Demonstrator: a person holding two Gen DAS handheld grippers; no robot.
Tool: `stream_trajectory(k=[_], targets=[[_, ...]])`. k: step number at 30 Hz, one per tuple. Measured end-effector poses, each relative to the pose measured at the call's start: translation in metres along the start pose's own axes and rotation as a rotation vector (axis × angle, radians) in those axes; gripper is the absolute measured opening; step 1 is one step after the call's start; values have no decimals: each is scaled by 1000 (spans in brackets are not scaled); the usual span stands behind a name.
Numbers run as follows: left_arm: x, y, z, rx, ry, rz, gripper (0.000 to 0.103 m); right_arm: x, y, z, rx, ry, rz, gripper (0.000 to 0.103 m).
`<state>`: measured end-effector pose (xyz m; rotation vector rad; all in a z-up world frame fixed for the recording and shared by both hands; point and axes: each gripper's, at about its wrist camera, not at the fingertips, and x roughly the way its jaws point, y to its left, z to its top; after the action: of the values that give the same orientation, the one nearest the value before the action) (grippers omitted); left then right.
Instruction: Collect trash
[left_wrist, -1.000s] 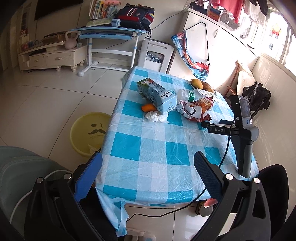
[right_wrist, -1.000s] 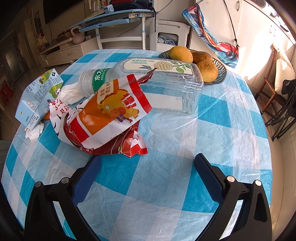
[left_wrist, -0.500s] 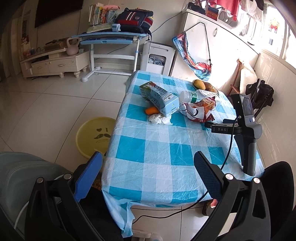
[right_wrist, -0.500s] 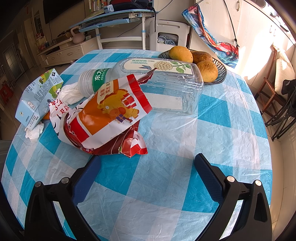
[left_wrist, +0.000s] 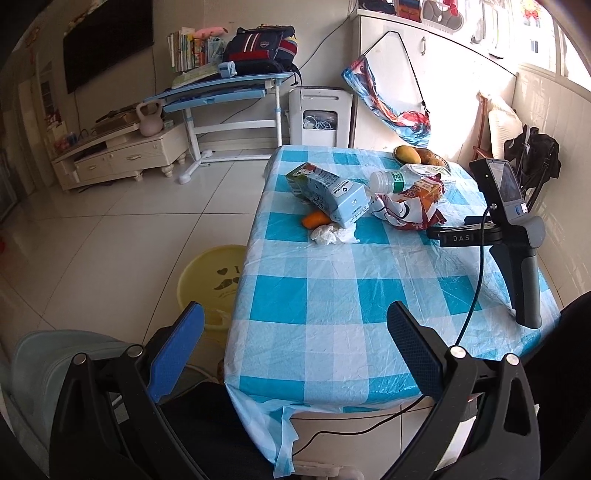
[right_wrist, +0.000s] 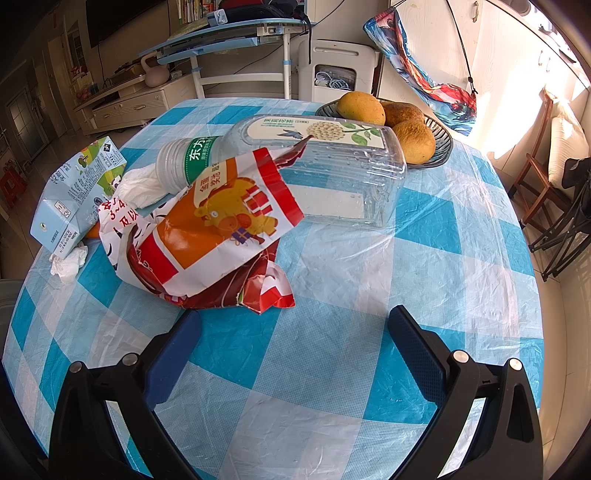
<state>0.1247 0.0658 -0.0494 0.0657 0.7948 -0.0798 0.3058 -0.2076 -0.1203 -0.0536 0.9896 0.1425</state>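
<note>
1. The left gripper (left_wrist: 295, 338) hangs above the near edge of the tabletop (left_wrist: 332, 295), jaws wide apart and holding nothing.
2. The right gripper (right_wrist: 293, 350) is low over the checked cloth, jaws apart and empty too, with the torn snack bag (right_wrist: 218, 236) just ahead of its left finger.
3. The trash sits together toward the far half of the tabletop: the snack bag lies crumpled, partly over a plastic bottle (right_wrist: 184, 158) on its side.
4. A clear plastic box (right_wrist: 325, 173) lies against the bottle and the bag, its printed label facing up.
5. A milk carton (left_wrist: 328, 194) lies tipped over left of the bag, with an orange scrap (left_wrist: 314, 219), perhaps peel, tucked under its near end.
6. A crumpled tissue (left_wrist: 332, 234) rests on the cloth just in front of the carton.
7. A dark bowl (right_wrist: 441, 146) of fruit stands behind the clear box, near the far edge.
8. A yellow basin (left_wrist: 212, 280) sits on the floor beside the left edge of the tabletop.
9. From the left wrist view the right gripper's grey handle (left_wrist: 524, 273) stands over the right side of the tabletop.
</note>
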Motion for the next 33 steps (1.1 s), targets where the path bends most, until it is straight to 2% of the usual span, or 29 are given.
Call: stream_trajectory(k=[17,33], targets=[[18,-17,-4,71,19,92,96,0,0,0,-1,-1,0,96],[21,21,4,-168,-24,68,96,0,0,0,-1,-1,0,96]])
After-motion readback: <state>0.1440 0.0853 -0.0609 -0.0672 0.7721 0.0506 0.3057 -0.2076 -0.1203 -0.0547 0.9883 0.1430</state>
